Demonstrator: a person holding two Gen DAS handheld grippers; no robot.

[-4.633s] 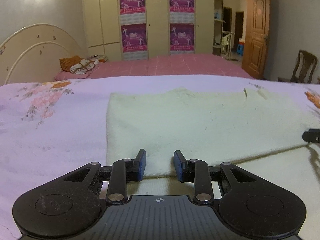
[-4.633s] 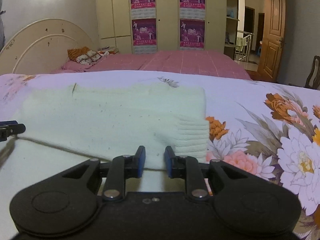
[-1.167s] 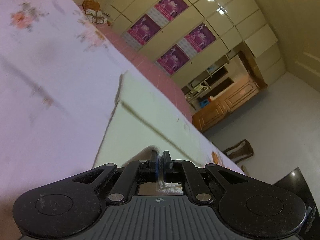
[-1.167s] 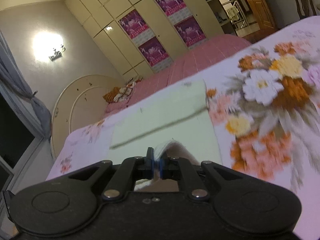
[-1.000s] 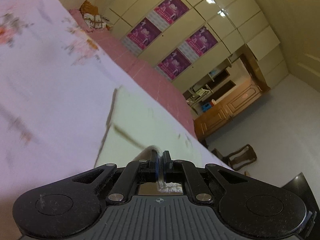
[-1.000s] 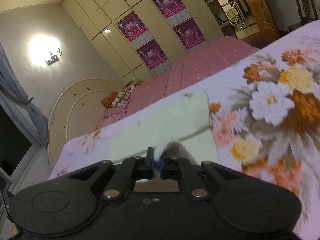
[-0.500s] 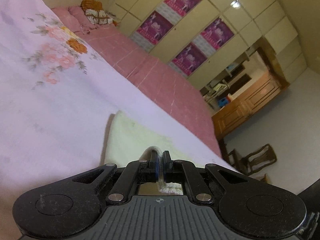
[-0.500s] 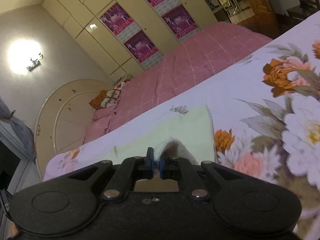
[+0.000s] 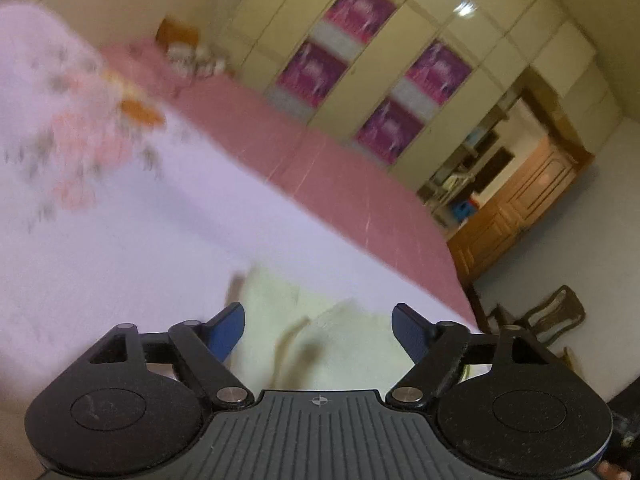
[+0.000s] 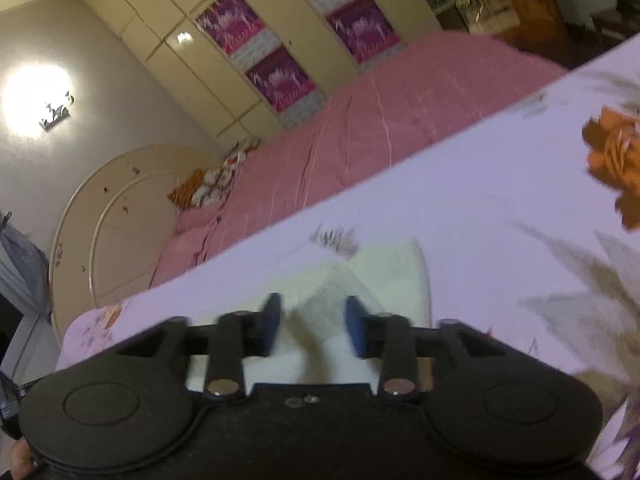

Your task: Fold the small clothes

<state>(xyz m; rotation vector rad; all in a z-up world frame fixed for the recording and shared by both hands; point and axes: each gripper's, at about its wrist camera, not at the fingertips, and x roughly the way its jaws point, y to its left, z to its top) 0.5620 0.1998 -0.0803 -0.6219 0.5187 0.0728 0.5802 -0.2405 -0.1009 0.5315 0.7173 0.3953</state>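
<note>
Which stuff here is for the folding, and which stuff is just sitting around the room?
For the folding:
- cream garment, lying on the flowered sheet
- left tongs, open
- right tongs, open

Just sitting around:
- pink bed
- purple posters on the wardrobe
- wooden chair
- wall lamp

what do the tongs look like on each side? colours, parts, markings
Both alike: matte black plastic. The left tongs have blue finger pads, silver pivot pins, two round side housings, and a ribbed centre plate with a small crosshair mark. The right tongs have the same blue pads and silver pins, but a smooth centre with two small round marks. No cables or sleeves are clearly visible.
</note>
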